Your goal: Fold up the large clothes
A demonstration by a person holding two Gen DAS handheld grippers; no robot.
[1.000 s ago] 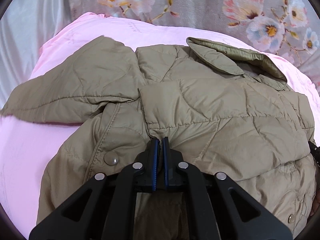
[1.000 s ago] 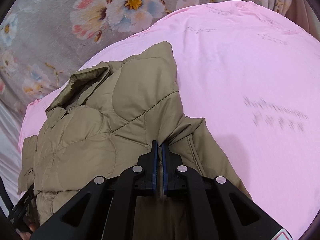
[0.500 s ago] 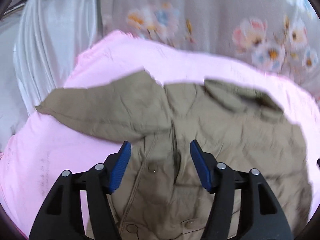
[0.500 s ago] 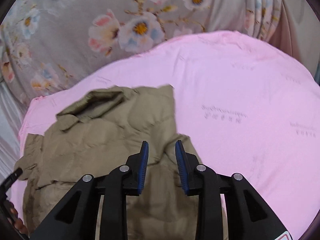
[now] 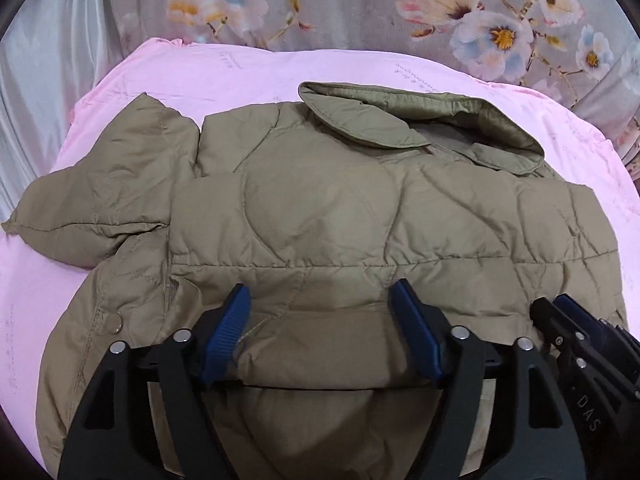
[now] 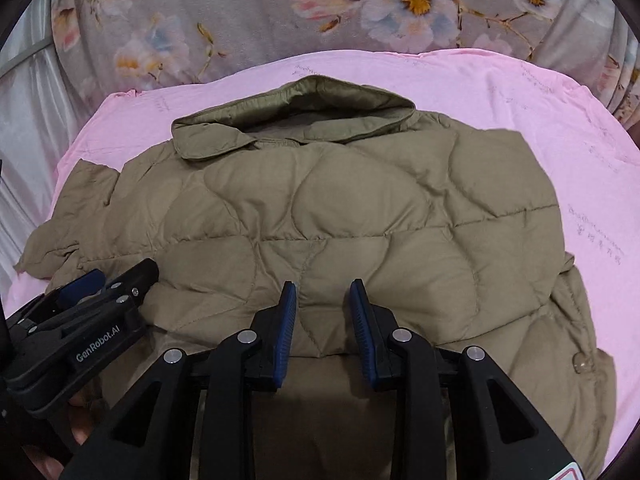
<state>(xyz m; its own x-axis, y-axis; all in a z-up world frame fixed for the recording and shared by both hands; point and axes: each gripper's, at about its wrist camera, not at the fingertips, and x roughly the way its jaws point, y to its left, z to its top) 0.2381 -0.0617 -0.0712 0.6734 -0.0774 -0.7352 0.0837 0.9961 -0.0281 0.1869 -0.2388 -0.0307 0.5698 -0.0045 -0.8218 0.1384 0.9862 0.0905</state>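
A khaki quilted jacket [image 5: 320,208] lies on a pink sheet [image 5: 248,72], folded, collar [image 5: 420,120] at the far side. One sleeve [image 5: 100,192] sticks out to the left. My left gripper [image 5: 322,304] is open and empty, its fingers over the jacket's near folded edge. My right gripper [image 6: 323,304] is open and empty over the same edge of the jacket [image 6: 320,208]. Each gripper shows in the other's view: the right one [image 5: 568,320] at the left view's right edge, the left one [image 6: 104,284] at the right view's left edge.
The pink sheet [image 6: 560,120] covers a bed. A grey floral curtain [image 6: 360,8] hangs behind it, and a pale silvery curtain [image 5: 48,72] hangs at the left. Bare sheet lies to the right of the jacket [image 6: 600,208].
Both grippers were shut on the jacket's fabric, then opened and let it go. The jacket now lies folded and flatter, and both grippers sit side by side over its near edge.
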